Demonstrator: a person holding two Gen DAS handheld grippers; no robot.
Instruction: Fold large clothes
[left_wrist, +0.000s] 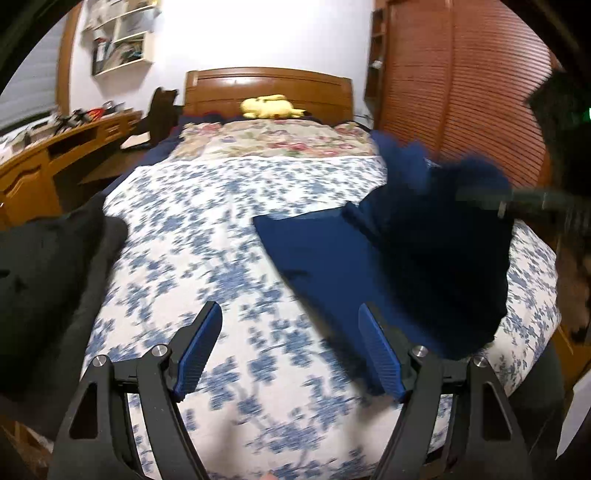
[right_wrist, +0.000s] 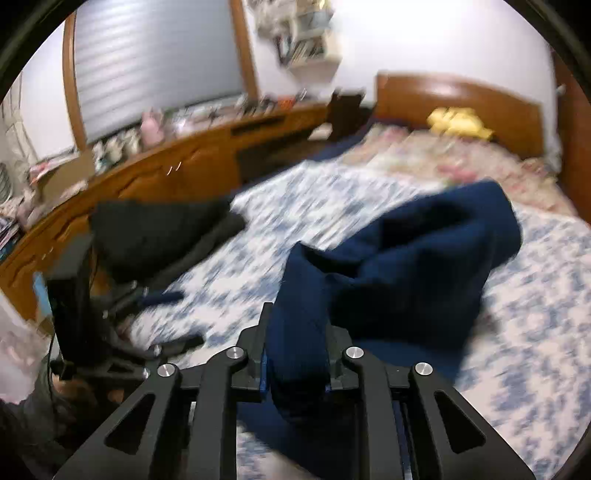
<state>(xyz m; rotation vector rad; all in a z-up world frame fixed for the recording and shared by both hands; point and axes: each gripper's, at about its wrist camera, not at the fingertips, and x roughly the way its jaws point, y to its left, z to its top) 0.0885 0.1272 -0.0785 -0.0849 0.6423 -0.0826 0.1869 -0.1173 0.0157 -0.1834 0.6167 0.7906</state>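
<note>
While the right tool (right_wrist: 295, 354) is clamped on the navy garment (right_wrist: 406, 266) mid-fold over the bed (right_wrist: 535, 295), the left tool (left_wrist: 288, 350) hangs empty and spread, so it probably needs a corner next.

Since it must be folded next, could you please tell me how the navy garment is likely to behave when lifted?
Probably floppy: the navy garment sags in folds from the right tongs, which pinch one bunched part. It looks thick, so perhaps fairly heavy. The rest would likely drag on the bed.
</note>
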